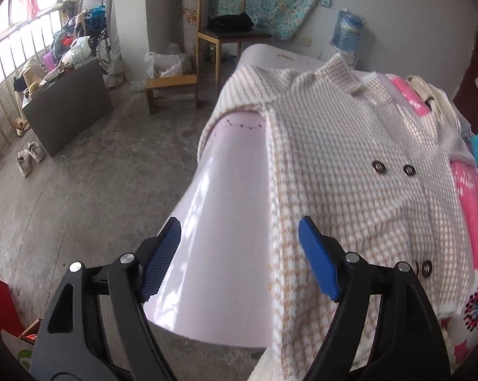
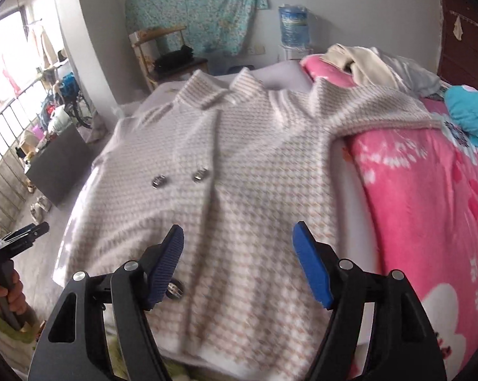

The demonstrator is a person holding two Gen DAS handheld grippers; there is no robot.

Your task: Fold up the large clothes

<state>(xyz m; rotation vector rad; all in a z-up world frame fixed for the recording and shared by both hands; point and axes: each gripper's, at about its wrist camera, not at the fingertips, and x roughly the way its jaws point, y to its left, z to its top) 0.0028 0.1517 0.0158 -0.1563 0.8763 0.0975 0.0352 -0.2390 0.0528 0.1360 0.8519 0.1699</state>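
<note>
A large cream and beige houndstooth coat [image 2: 239, 146] with metal buttons [image 2: 201, 176] lies spread front up on a bed with a pale lilac sheet [image 1: 226, 190]. Its collar points toward the far wall. In the left wrist view, the coat [image 1: 350, 165] drapes over the bed's left side, with a sleeve hanging off the edge. My left gripper [image 1: 240, 222] is open above the coat's left edge and the bare sheet, holding nothing. My right gripper [image 2: 238, 227] is open above the coat's lower front, also holding nothing. A hand [image 2: 11, 292] holds the left gripper at the left edge.
A pink flowered blanket [image 2: 429, 190] covers the bed's right side, with a teal cloth [image 2: 474, 114] and cream clothes [image 2: 359, 60] on it. On the concrete floor to the left stand a wooden chair [image 1: 226, 31], a low stool [image 1: 172, 90], a dark cabinet [image 1: 70, 108] and shoes [image 1: 29, 155].
</note>
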